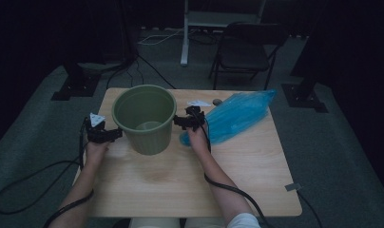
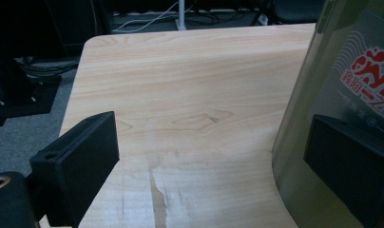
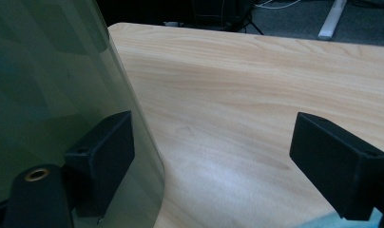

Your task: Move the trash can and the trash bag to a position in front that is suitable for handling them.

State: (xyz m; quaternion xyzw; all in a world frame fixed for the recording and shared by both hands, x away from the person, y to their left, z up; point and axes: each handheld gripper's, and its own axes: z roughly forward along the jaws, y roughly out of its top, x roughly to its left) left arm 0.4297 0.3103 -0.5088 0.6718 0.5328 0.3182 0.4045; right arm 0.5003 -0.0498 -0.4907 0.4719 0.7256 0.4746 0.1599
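Bin: green waste bin point(image 1: 145, 118) stands upright on your tabletop point(image 1: 190, 180), between both grippers.
Left gripper point(image 1: 115, 134): jaws wide, one against its side.
Right gripper point(image 1: 177, 120): spread wide, likewise.

Looked like smooth, faintly glossy plastic: round olive-green plastic bucket point(image 1: 145, 118), wall slightly translucent in the right gripper view, with a printed red and white label point(image 2: 370, 80) on its side. Looked like pale wood-grain laminate, smooth with a soft sheen: light rectangular bench point(image 1: 180, 185). Seemed thin, crinkled, shiny film: blue plastic bag point(image 1: 233, 116). Appeared matt black hard plastic, blocky and flat-faced: left tongs point(image 2: 214, 161) and right tongs point(image 3: 214, 166), each with a brass-coloured metal insert. Looked rough, dull grey carpet: floor point(image 1: 332, 152).
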